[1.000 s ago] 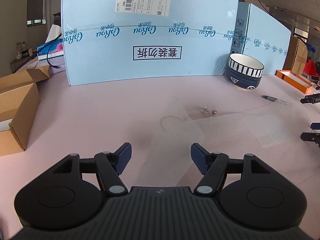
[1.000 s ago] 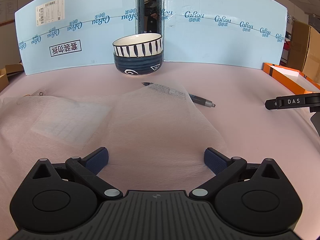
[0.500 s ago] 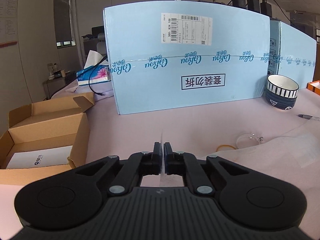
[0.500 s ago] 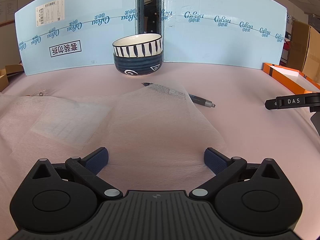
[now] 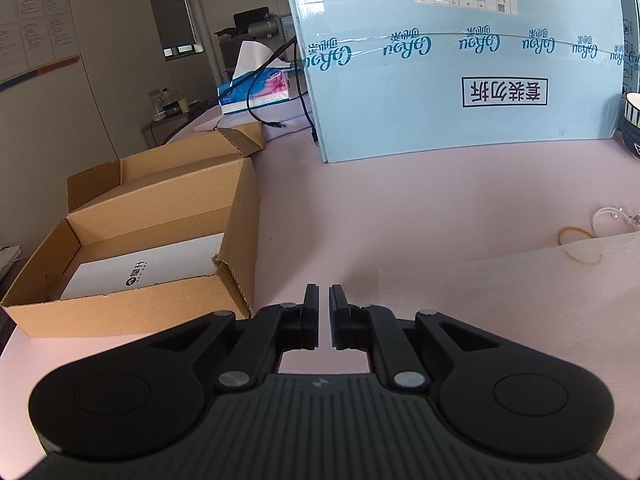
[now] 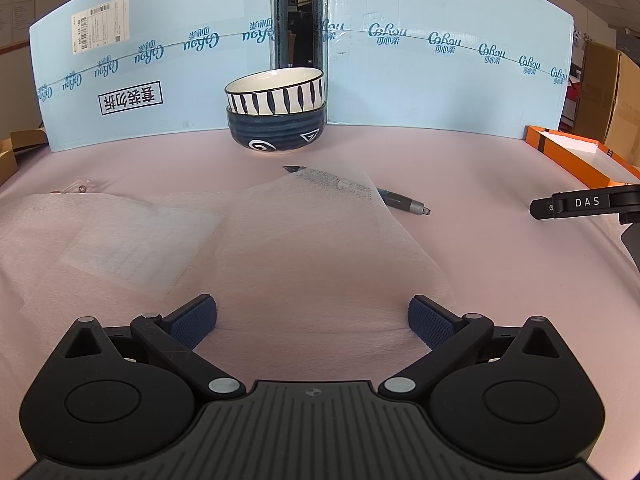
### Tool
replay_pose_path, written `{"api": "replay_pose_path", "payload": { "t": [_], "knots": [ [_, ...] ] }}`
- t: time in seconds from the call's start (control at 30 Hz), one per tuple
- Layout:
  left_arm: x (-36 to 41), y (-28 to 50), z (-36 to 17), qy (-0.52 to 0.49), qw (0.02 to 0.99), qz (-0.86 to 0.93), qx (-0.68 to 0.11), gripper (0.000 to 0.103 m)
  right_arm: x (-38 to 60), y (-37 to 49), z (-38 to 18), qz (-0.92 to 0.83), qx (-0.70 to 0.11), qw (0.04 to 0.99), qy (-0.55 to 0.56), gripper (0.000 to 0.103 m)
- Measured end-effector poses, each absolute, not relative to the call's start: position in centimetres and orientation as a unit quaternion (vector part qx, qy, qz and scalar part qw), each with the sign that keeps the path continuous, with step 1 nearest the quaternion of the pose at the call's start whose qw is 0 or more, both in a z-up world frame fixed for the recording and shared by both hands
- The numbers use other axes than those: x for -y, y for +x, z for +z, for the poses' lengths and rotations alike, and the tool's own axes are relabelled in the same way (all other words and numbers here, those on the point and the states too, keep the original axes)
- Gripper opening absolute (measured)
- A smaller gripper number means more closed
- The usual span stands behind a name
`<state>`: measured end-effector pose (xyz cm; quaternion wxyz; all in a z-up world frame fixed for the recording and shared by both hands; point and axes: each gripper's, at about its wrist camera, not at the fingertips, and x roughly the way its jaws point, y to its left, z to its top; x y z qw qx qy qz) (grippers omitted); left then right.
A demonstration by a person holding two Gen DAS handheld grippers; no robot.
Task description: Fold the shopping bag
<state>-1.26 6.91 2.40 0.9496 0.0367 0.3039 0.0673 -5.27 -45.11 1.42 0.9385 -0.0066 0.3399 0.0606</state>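
The shopping bag is a thin, translucent white sheet lying flat on the pink table. In the right wrist view it [image 6: 312, 248] spreads ahead of my right gripper [image 6: 312, 318], which is open and low over its near edge. In the left wrist view the bag [image 5: 500, 292] lies to the right of my left gripper [image 5: 324, 300]. The left jaws are almost together with a thin gap, nothing visible between them, over bare table left of the bag's corner.
An open cardboard box [image 5: 136, 240] sits close on the left. Large blue cartons [image 6: 440, 60] wall the back. Stacked bowls [image 6: 276, 110], a pen [image 6: 400, 200] partly under the bag, an orange tray [image 6: 580, 156] and a rubber band [image 5: 576, 236] lie around.
My left gripper shut from wide open, then swung left toward the cardboard box; its jaws now show a slight gap. The right gripper has not moved.
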Motion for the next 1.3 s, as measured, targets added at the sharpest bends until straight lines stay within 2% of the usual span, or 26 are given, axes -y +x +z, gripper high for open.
{"api": "replay_pose_path", "payload": {
  "t": [0.13, 0.17, 0.2, 0.37, 0.4, 0.5, 0.57, 0.63, 0.7, 0.8, 0.87, 1.03, 1.17, 1.23, 1.3],
  "knots": [
    [-5.8, -2.9, 4.9, -0.073, 0.958, -0.046, -0.272, 0.044, 45.3, -5.4, 1.4, 0.062, -0.339, 0.939, -0.006, 0.103],
    [-4.9, -3.1, 5.3, -0.095, 0.956, -0.084, -0.265, 0.055, 45.3, -5.4, 1.4, 0.062, -0.339, 0.939, -0.006, 0.103],
    [-3.7, -3.0, 5.5, -0.106, 0.951, -0.118, -0.265, 0.056, 45.3, -5.4, 1.4, 0.062, -0.339, 0.939, -0.006, 0.103],
    [2.0, -1.5, 4.0, -0.077, 0.933, -0.182, -0.302, 0.054, 45.4, -5.5, 1.4, 0.061, -0.338, 0.939, -0.005, 0.103],
    [2.5, -1.3, 3.5, -0.064, 0.934, -0.175, -0.306, 0.044, 45.5, -5.6, 1.4, 0.061, -0.337, 0.939, -0.004, 0.103],
    [3.9, -0.8, 2.0, -0.024, 0.936, -0.151, -0.318, 0.029, 45.6, -5.7, 1.5, 0.06, -0.335, 0.94, -0.001, 0.103],
    [4.9, -0.5, 0.9, 0.002, 0.936, -0.136, -0.325, 0.024, 45.6, -5.7, 1.5, 0.06, -0.335, 0.94, 0.0, 0.103],
    [3.9, -0.3, 0.7, 0.02, 0.939, -0.1, -0.328, 0.026, 45.6, -5.7, 1.5, 0.06, -0.335, 0.94, 0.0, 0.103],
    [2.5, -0.2, 0.6, 0.036, 0.942, -0.059, -0.328, 0.04, 45.6, -5.7, 1.5, 0.061, -0.334, 0.941, 0.002, 0.103],
    [0.3, -0.4, 0.7, 0.033, 0.943, -0.026, -0.33, 0.046, 45.6, -5.7, 1.5, 0.061, -0.333, 0.941, 0.003, 0.103],
    [-0.8, -0.7, 0.6, 0.025, 0.944, -0.014, -0.328, 0.048, 45.6, -5.7, 1.5, 0.06, -0.334, 0.941, 0.003, 0.103],
    [-2.4, -1.9, 1.1, -0.013, 0.946, -0.007, -0.324, 0.046, 45.8, -5.6, 1.6, 0.061, -0.334, 0.941, 0.009, 0.103],
    [-2.9, -5.0, 2.5, -0.062, 0.946, -0.048, -0.314, 0.047, 47.8, -7.0, 3.3, 0.049, -0.31, 0.947, 0.07, 0.103],
    [-3.0, -7.6, 3.4, -0.063, 0.95, -0.066, -0.299, 0.05, 49.5, -8.8, 5.0, 0.046, -0.267, 0.958, 0.099, 0.102],
    [-3.1, -10.4, 4.1, -0.058, 0.955, -0.078, -0.282, 0.062, 51.7, -11.0, 6.9, 0.004, -0.228, 0.968, 0.107, 0.102]
  ]
}}
